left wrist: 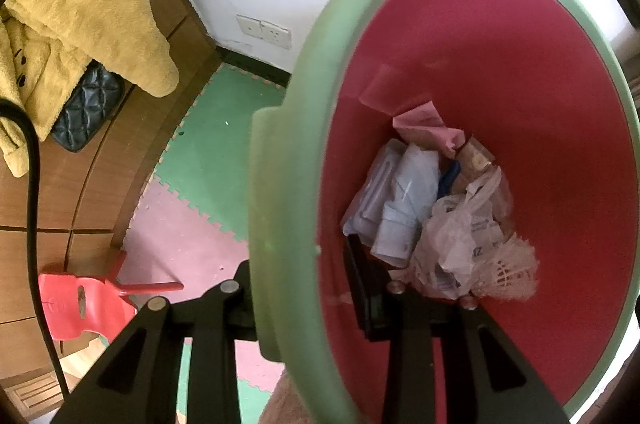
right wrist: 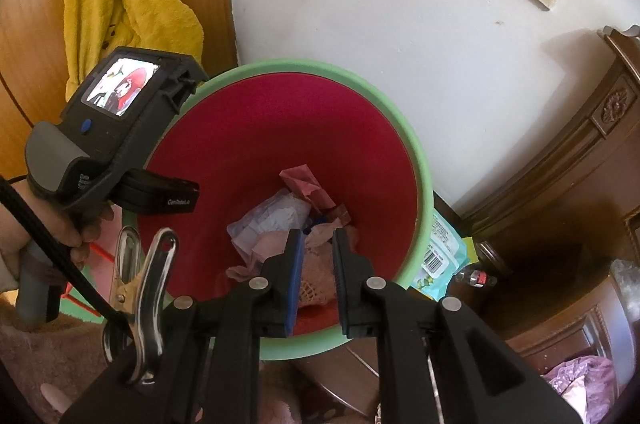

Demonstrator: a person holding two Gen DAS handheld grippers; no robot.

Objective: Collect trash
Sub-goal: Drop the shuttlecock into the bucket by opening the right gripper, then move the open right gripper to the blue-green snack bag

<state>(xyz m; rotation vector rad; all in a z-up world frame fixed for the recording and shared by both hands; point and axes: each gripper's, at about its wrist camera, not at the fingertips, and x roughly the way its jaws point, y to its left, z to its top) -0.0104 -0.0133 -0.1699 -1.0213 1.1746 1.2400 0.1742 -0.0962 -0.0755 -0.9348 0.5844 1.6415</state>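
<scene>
While the left gripper [left wrist: 304, 300] clamps the green rim of the trash bin [left wrist: 280, 152], one finger outside and one inside the red wall, crumpled trash [left wrist: 436, 212] lies heaped at the bin's bottom. To the right, the right gripper [right wrist: 316, 264] hangs over the bin [right wrist: 420, 184], jaws slightly apart and holding nothing.

green-rimmed bin [right wrist: 416, 160] red inside; yellow robe [left wrist: 80, 24]; pink-green mat [left wrist: 208, 184].
</scene>
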